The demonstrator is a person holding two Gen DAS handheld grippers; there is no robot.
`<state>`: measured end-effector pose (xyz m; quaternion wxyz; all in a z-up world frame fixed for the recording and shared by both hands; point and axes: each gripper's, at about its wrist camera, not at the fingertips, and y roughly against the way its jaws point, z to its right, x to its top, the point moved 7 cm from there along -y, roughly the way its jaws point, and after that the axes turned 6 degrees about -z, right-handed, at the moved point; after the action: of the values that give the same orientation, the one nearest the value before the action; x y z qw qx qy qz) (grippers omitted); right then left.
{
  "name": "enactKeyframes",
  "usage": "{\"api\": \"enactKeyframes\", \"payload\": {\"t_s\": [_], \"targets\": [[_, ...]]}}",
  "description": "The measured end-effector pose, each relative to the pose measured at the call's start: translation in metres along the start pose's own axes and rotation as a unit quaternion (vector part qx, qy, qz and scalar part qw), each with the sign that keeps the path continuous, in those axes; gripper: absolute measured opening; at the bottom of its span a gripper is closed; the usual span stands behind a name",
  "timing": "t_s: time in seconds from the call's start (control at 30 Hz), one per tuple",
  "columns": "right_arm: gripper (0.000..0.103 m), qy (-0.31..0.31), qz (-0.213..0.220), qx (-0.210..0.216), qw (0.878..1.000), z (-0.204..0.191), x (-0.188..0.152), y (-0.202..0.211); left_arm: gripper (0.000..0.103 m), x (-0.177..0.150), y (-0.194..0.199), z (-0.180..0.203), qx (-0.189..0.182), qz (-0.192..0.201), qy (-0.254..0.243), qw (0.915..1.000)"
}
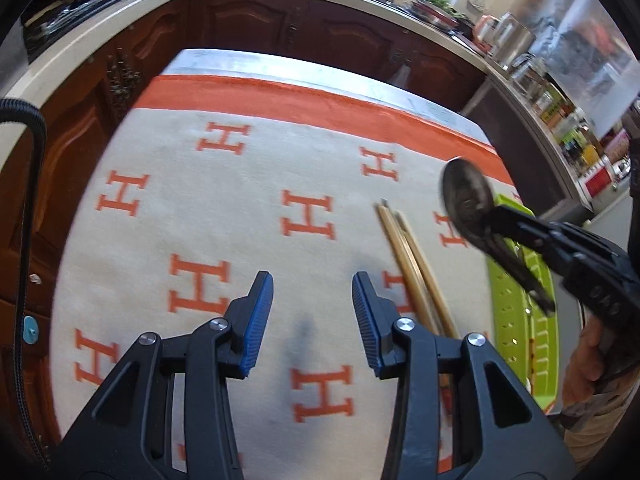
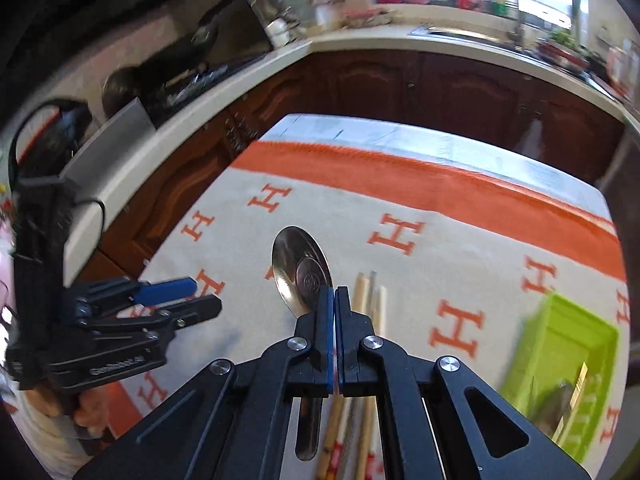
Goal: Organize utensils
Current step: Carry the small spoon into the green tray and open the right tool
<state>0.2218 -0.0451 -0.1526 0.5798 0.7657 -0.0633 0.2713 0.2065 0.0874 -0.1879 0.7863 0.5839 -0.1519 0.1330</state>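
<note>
Steel catches the light first: I have a metal spoon (image 2: pixel 301 268) pinched in my right tool (image 2: pixel 333 300), whose blue pads are pressed together on the handle just below the bowl. The spoon's long axis runs along the tool's fingers, bowl pointing away from me and out past the fingertips, handle trailing back beneath the tool. It is lifted clear of the counter (image 2: pixel 400 136), above the cream cloth (image 2: pixel 472 248) with its orange H pattern.

My left tool (image 1: pixel 313 320) stands partly open with nothing between its pads, hovering over bare cloth.

Wooden chopsticks (image 1: pixel 412 264) lie on the cloth just right of the left tool, their long axis running away from me and leaning a little left.

From the left wrist I see the spoon (image 1: pixel 466 200) from the side, tilted up with its bowl toward the far edge, and the right tool (image 1: pixel 500 220) over a green slotted tray (image 1: pixel 516 320). Only the right wrist shows inside that tray (image 2: pixel 560 344), where blurred items already lie, and it shows the left tool (image 2: pixel 188 296) from outside, gripped by a hand (image 2: pixel 60 404).
</note>
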Motion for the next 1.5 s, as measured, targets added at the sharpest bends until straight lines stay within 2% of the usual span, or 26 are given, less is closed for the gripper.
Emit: {"api": "enactKeyframes", "payload": {"t_s": [0.17, 0.3, 0.47, 0.6, 0.8, 1.1, 1.3, 1.5], "targets": [[0.000, -0.075, 0.044, -0.013, 0.996, 0.050, -0.034, 0.072, 0.038, -0.016, -0.017, 0.036, -0.018, -0.021, -0.008, 0.9996], [0.000, -0.137, 0.069, -0.059, 0.986, 0.099, -0.076, 0.113, 0.037, -0.025, -0.035, 0.057, -0.018, -0.032, -0.003, 0.9993], [0.000, -0.218, 0.056, -0.070, 0.972, 0.148, -0.128, 0.125, 0.028, -0.032, -0.049, 0.070, -0.013, -0.042, 0.004, 0.9990], [0.000, -0.242, 0.043, -0.070, 0.967, 0.166, -0.151, 0.119, 0.023, -0.034, -0.062, 0.076, -0.005, -0.052, 0.007, 0.9986], [0.003, -0.266, 0.038, -0.085, 0.960, 0.179, -0.160, 0.098, 0.022, -0.037, -0.065, 0.083, 0.012, -0.053, -0.001, 0.9985], [0.003, -0.254, 0.055, -0.088, 0.962, 0.176, -0.162, 0.095, 0.019, -0.042, -0.071, 0.083, 0.027, -0.060, -0.004, 0.9978], [0.003, -0.249, 0.058, -0.082, 0.963, 0.171, -0.168, 0.095, 0.019, -0.039, -0.060, 0.087, 0.022, -0.045, -0.004, 0.9987], [0.003, -0.249, 0.053, -0.077, 0.964, 0.171, -0.173, 0.089, 0.020, -0.044, -0.068, 0.091, 0.025, -0.060, -0.008, 0.9979]]}}
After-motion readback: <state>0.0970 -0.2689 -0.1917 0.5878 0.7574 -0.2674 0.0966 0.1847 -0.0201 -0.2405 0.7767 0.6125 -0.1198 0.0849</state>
